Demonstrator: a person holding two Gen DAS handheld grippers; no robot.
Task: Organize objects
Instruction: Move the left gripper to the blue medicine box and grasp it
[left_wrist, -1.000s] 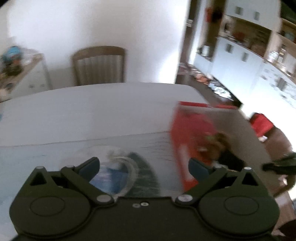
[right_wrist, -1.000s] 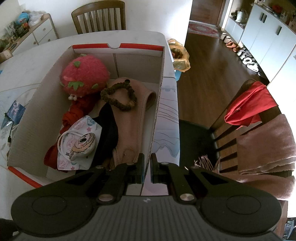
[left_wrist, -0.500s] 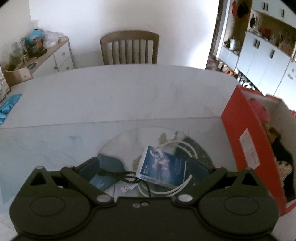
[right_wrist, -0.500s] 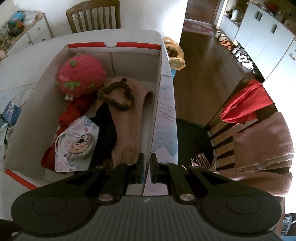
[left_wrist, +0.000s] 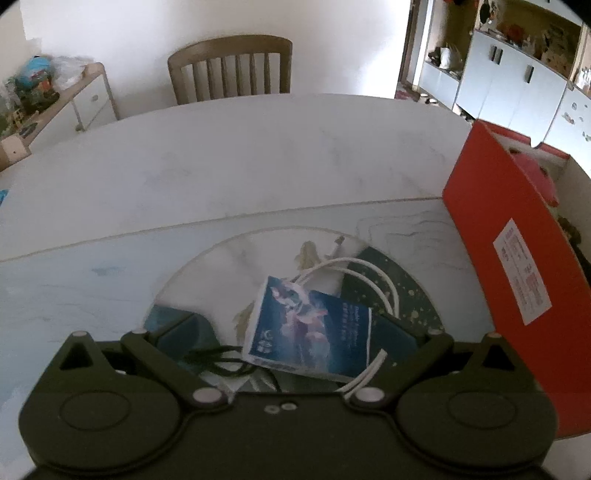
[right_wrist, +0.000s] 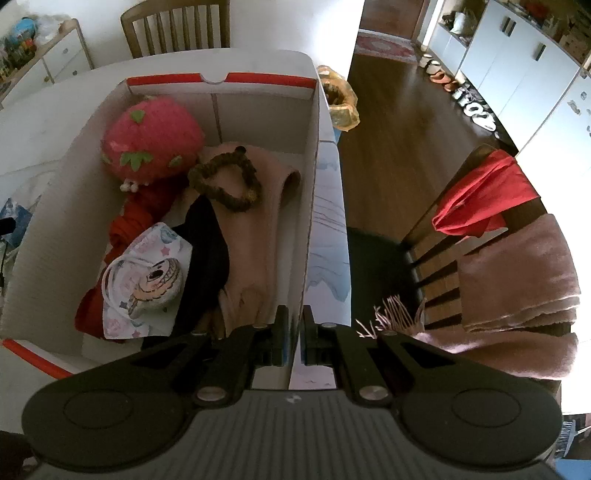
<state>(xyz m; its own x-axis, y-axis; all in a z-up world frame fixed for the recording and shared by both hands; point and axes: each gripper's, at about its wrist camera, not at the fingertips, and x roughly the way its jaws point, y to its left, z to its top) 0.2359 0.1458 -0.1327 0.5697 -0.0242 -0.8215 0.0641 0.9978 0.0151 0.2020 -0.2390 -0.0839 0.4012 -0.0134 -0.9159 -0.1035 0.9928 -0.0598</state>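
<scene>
Left wrist view: left gripper (left_wrist: 291, 334) hovers spread wide over blue packet (left_wrist: 312, 328); right gripper (right_wrist: 293, 334) clamps box wall (right_wrist: 308, 221).

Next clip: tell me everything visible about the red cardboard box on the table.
The red cardboard box is open-topped, red outside with plain pale card inside and a white printed label on its long outer wall. It sits on the white table near the edge. Inside lie a strawberry plush toy, a brown scrunchie, a pink garment, black and red cloth and a patterned pouch. The right gripper is shut on its right wall; the open left gripper does not touch it.
</scene>
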